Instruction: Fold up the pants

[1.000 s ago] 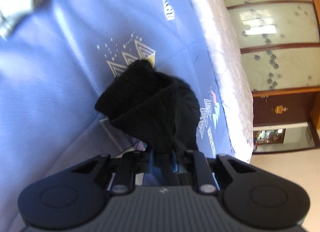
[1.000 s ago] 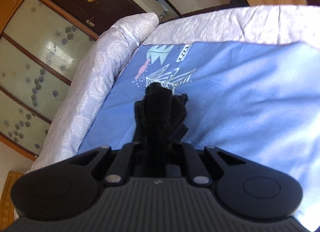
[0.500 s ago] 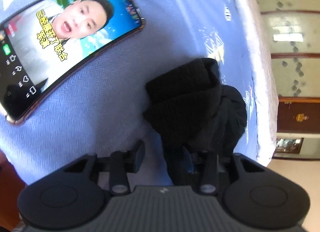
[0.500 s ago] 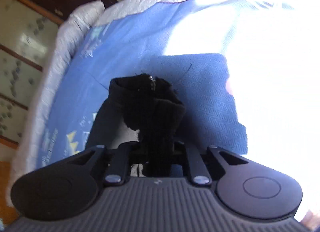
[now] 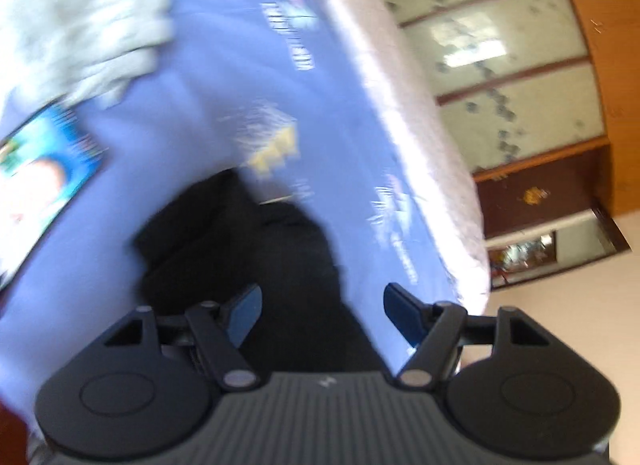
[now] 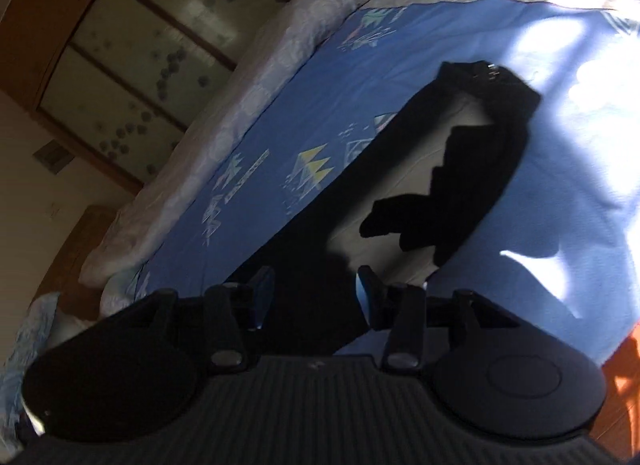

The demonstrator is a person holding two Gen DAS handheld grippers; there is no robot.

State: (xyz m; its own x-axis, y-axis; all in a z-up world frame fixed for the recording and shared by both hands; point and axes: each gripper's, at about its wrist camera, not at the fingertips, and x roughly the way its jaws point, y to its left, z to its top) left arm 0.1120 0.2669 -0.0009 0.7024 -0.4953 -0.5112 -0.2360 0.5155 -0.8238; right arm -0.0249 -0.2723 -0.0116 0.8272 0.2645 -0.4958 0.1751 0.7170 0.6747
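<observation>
The black pants [image 5: 240, 261] lie bunched on the blue patterned bedsheet [image 5: 224, 65]. My left gripper [image 5: 322, 315] is open, its blue-padded fingers spread over the near end of the cloth. In the right wrist view the pants [image 6: 472, 169] stretch away across the sheet [image 6: 280, 133] with a pale inner lining showing. My right gripper [image 6: 316, 297] is open, its fingers on either side of the near black cloth without pinching it.
A phone with a lit screen [image 5: 44, 181] lies on the sheet at left, beside a pale grey-green garment [image 5: 76, 29]. A white quilted mattress edge [image 5: 416, 121] runs along the bed. Frosted wardrobe doors [image 5: 492, 57] stand beyond. An orange surface [image 6: 620, 381] shows at lower right.
Both grippers have opened and let go of the pants, which now lie on the sheet. The left view has swung fast and is blurred; the right one has pulled back.
</observation>
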